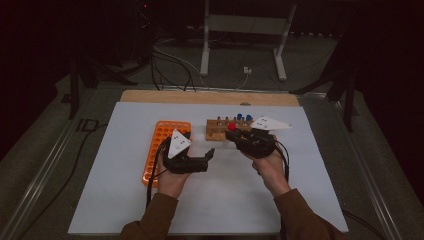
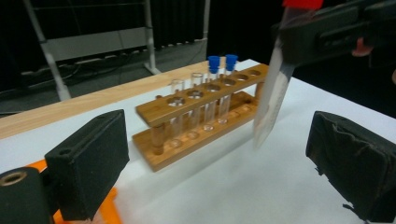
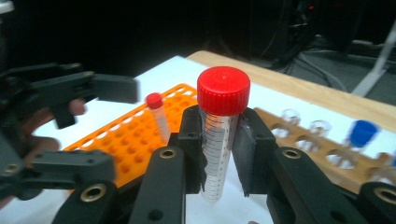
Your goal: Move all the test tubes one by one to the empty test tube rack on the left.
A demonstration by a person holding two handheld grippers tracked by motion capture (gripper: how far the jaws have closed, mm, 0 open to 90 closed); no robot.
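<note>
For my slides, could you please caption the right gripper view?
Right gripper clamps a red-capped tube between orange rack and wooden rack.

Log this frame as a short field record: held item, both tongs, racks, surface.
held item: red-capped tube, upright, clamped below its cap
right tongs: shut on the tube, lifted clear of both racks
left tongs: open, nothing between the pads, facing the wooden rack
wooden rack: two blue-capped tubes and some uncapped glass ones
orange rack: one small red-capped tube standing in it, other visible holes empty
surface: white sheet on a wooden board
</note>
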